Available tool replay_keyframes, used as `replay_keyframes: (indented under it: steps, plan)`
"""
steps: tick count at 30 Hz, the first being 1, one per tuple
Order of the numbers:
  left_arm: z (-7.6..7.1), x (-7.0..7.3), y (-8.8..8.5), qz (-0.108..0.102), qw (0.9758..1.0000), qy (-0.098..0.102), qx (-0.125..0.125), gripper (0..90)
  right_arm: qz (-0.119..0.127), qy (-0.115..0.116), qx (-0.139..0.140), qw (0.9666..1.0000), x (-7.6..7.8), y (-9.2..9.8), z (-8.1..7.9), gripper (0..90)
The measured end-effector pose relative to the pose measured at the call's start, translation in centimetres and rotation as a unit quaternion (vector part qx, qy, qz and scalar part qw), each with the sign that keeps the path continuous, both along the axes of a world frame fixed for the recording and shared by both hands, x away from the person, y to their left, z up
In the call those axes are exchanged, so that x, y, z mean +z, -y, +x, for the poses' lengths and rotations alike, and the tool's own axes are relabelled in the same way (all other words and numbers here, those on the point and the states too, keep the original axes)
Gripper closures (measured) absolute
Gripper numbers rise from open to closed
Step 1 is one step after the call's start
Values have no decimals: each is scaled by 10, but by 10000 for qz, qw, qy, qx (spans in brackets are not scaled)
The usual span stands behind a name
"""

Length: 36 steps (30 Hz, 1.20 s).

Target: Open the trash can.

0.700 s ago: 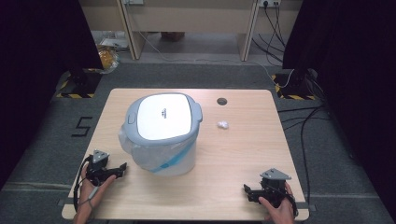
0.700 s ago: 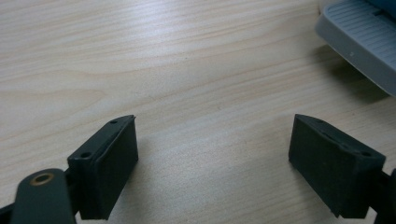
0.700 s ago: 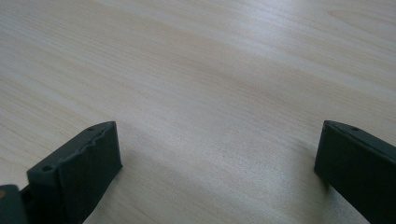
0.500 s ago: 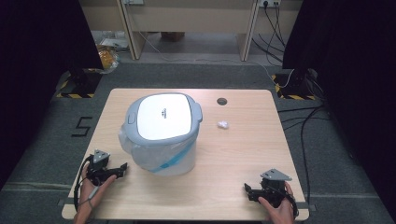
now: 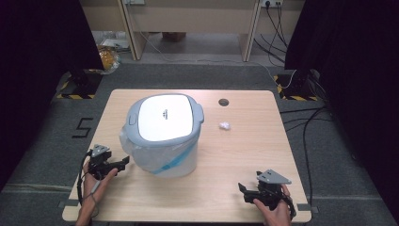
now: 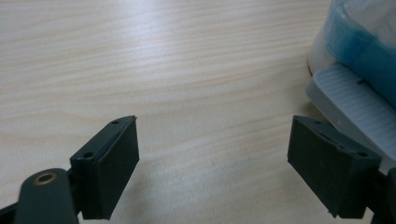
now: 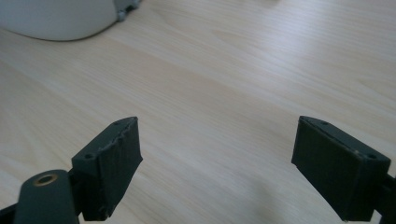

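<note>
A white bin (image 5: 164, 136) with a grey-rimmed lid and a clear liner bag with blue trim stands left of the table's middle. A small crumpled white scrap (image 5: 224, 125) lies to its right. My left gripper (image 5: 123, 162) rests low at the table's front left, pointing at the bin's base, jaws wide apart with nothing between them. In the left gripper view (image 6: 212, 163) the bin's foot pedal (image 6: 345, 109) lies just beyond the right jaw. My right gripper (image 5: 243, 191) sits at the front right, open and empty over bare wood (image 7: 217, 163).
The wooden table (image 5: 244, 155) has a round cable hole (image 5: 223, 101) near its far edge. Dark curtains flank the scene, and cables run over the grey floor at the right. A desk frame stands behind the table.
</note>
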<state>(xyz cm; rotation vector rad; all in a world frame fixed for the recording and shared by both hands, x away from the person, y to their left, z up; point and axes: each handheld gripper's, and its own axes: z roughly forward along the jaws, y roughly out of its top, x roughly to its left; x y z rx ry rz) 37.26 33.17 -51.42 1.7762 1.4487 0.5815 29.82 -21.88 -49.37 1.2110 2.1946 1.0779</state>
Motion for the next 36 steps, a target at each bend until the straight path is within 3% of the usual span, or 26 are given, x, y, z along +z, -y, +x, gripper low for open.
replay_keyframes:
  steps: [5, 15, 19, 23, 29, 36]
  plan:
    - [14, 5, 4, -47, 10000, 63, -15, 162, -79, 72, 424, 9990, 7, -31, 3, 164]
    - [43, 6, 15, -159, 9996, 70, -219, 169, -85, 231, 889, 9957, 15, -79, 19, 166]
    - [52, 2, 20, -180, 9992, -1, -356, 174, -104, 232, 1152, 9930, 15, -113, 36, 174]
    - [60, 0, 23, -234, 9985, -93, -482, 173, -142, 249, 1225, 9921, 11, -131, 50, 181]
    - [59, -3, 25, -137, 9983, -158, -538, 220, -36, 301, 1259, 9916, 10, -143, 62, 184]
    - [54, -5, 24, -253, 9981, -184, -538, 271, -131, 254, 1329, 9907, 12, -145, 72, 138]
